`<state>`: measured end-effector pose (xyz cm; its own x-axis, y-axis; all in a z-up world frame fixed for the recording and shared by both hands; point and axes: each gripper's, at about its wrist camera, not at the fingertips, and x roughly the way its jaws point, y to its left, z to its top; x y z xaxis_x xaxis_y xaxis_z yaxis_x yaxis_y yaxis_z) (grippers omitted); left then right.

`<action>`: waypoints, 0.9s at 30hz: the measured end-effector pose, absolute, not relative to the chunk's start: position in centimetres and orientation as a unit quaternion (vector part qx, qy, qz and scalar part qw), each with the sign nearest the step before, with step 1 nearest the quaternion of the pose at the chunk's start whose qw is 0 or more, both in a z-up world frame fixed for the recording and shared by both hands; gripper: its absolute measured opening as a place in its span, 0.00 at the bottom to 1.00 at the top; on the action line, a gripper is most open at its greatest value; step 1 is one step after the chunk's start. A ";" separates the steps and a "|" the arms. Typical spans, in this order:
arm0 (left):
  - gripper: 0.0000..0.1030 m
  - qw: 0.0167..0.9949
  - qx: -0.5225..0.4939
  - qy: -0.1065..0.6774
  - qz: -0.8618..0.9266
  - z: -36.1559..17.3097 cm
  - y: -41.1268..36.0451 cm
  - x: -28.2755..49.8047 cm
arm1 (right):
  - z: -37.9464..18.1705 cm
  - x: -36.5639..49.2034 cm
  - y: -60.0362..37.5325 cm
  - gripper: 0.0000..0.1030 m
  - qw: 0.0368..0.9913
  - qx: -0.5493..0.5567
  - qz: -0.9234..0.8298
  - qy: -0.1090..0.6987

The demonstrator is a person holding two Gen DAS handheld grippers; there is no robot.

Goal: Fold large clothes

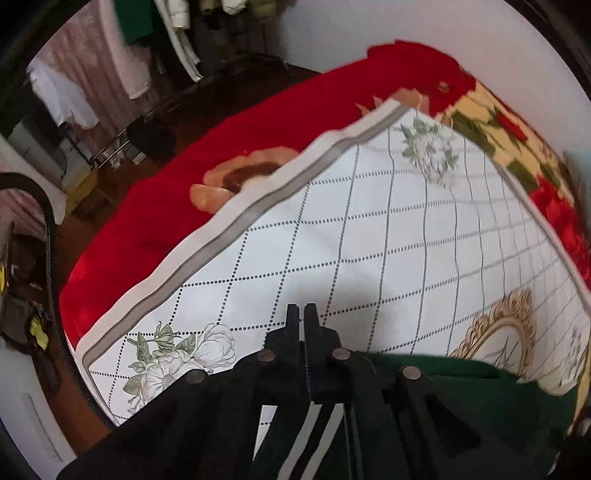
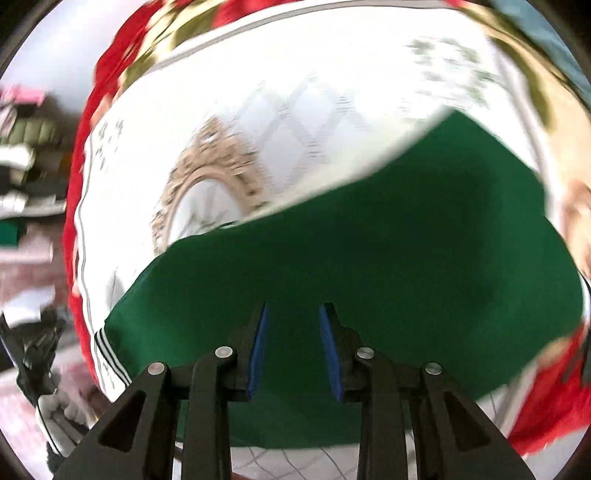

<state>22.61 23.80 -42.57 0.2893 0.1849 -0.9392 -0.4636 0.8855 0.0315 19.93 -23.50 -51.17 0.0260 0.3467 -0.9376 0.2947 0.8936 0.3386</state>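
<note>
Nearest in the left wrist view, the left gripper [image 1: 303,314] is showing its jaws pressed together with only a thin slit between them; whether any cloth is caught in that slit cannot be told, since the black linkage is hiding the base of the jaws. Just beneath and to the right of it, the dark green garment with white stripes [image 1: 461,398] is lying at the near edge of the bed, its striped trim running under the gripper frame.

In the right wrist view, the right gripper [image 2: 293,314] is holding its jaws parted, the blue pads [image 2: 258,354] standing well apart with nothing between them. It is hovering over the same green garment [image 2: 369,240], which is spreading across the near half of the bed, its far edge curving from the lower left up toward the right; this view is blurred.

Beyond the garment, the white sheet printed with a dotted grid, flowers and a gold ornament [image 1: 369,229] is stretching flat and bare toward its grey-banded border [image 1: 236,225], leaving wide open cloth ahead of both grippers. Past that border, the red plush blanket with a large floral pattern [image 1: 221,140] is covering the rest of the bed out to its left edge and far corner.

Farthest off, a dark floor [image 1: 207,92] is lying beside the bed, and hanging clothes [image 1: 177,33] are lining the far wall.
</note>
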 end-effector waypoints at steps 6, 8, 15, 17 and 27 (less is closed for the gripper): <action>0.07 0.768 -0.123 0.599 0.193 -46.1 23.3 20.9 | -58.8 24.1 -19.7 0.30 0.660 0.149 -0.001 0.736; 0.37 0.763 -0.134 0.603 0.190 -46.9 23.6 20.1 | -59.1 25.1 -19.8 0.30 0.655 0.157 -0.009 0.739; 1.00 0.744 -0.239 0.608 0.140 -49.8 25.3 18.2 | -58.3 24.2 -21.0 0.30 0.656 0.175 0.014 0.735; 1.00 0.727 -0.258 0.626 0.117 -51.7 25.2 18.4 | -58.3 24.3 -21.1 0.30 0.655 0.173 0.012 0.736; 0.01 0.789 -0.153 0.578 0.141 -48.3 21.9 19.9 | -58.9 25.2 -19.5 0.30 0.655 0.147 -0.009 0.741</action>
<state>19.94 21.94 -48.32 0.2929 0.0452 -0.9551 -0.3988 0.9136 -0.0790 25.21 -19.52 -58.91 -0.0995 0.2061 -0.9735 0.2292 0.9568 0.1791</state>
